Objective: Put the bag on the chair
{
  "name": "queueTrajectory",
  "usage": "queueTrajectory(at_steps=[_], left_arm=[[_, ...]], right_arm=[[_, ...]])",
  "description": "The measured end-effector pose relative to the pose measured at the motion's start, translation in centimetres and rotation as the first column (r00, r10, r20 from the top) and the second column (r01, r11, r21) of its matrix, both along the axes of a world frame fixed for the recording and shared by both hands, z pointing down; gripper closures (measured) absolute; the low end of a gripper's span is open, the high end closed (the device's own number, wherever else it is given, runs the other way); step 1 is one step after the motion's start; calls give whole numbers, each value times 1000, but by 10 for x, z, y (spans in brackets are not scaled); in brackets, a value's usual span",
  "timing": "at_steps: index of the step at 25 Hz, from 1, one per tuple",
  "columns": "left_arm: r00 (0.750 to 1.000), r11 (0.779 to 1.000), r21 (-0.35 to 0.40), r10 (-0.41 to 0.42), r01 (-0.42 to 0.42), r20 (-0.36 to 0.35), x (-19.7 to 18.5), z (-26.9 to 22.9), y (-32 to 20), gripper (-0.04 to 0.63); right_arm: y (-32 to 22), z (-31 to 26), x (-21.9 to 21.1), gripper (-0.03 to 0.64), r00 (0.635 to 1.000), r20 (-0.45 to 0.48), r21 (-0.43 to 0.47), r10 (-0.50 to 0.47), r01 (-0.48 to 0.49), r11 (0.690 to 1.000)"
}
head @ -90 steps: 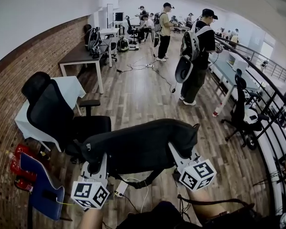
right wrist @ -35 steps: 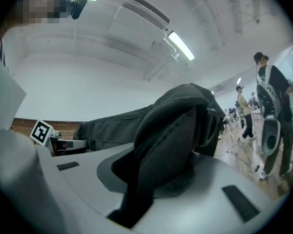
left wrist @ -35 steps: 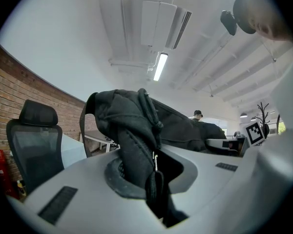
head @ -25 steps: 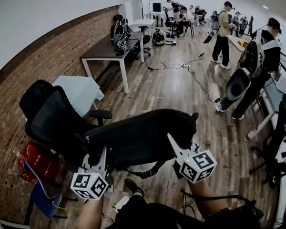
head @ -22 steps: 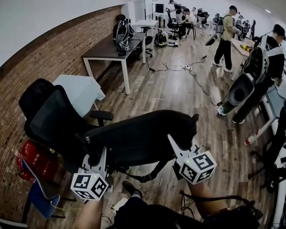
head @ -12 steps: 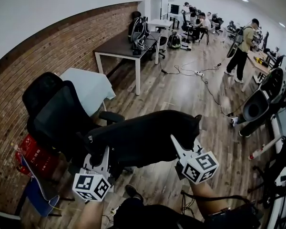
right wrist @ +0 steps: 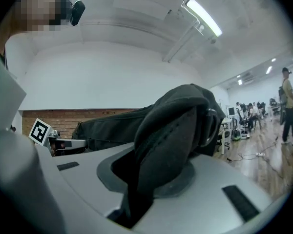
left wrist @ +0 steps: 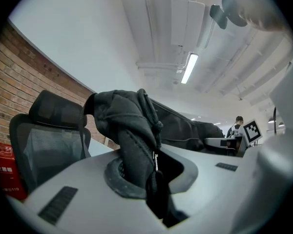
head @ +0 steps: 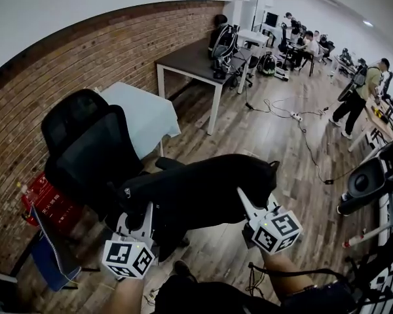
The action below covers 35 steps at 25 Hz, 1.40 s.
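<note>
I see a wood-plank floor running through the middle of the head view, with a rough brick wall curving along the upper left. At centre left, close to that wall, stands the chair, a black office chair with a mesh back and a padded headrest. The bag hangs in the air at lower centre. It is a long, soft shape of matt black fabric stretched between my two claws. Its left end overlaps the chair's seat in the frame, and I cannot tell whether they touch

Behind the chair is a small table draped in a smooth white cloth. Further up stands a dark desk on white legs. A person stands at the far upper right, loose cables trail over the planks, and a red case sits low by the bricks

The left gripper is clamped on a bunched fold of the bag with a zip pull showing. The right gripper is clamped on a thick padded fold at the other end
</note>
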<state>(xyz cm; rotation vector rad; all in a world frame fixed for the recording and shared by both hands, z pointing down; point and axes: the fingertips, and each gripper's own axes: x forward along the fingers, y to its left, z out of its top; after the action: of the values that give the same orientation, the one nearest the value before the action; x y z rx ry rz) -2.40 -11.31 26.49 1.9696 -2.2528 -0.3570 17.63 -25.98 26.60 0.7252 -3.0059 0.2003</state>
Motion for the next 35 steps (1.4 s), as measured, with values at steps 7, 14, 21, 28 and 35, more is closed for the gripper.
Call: queueTrajectory(at_steps=[7,14,21,28,35], left_arm=[[997,997,17,-71,71,5,-67,-3,-4,543],[986,986,26,-165,165,-8,-112,-7,7,543],[960,960,4,-280,280,-24,-143,-1,32,543],[914,914,-14,-405,405,-23,-173,7,39,543],[857,857,-27,-514,514,-22,-198,8,27,543]], right_arm=[[-21,-2,-80,541,996,-3,4,-88,88,996],[-28,-11,-144,541,983,-22,6,-184,184,983],[-22,-7,-198,541,953,-32,6,-302,302,953],[-31,3,-254,541,906,-37,-14,-421,421,907],[-55,3,-307,541,846,-45,-21,-532,531,847]])
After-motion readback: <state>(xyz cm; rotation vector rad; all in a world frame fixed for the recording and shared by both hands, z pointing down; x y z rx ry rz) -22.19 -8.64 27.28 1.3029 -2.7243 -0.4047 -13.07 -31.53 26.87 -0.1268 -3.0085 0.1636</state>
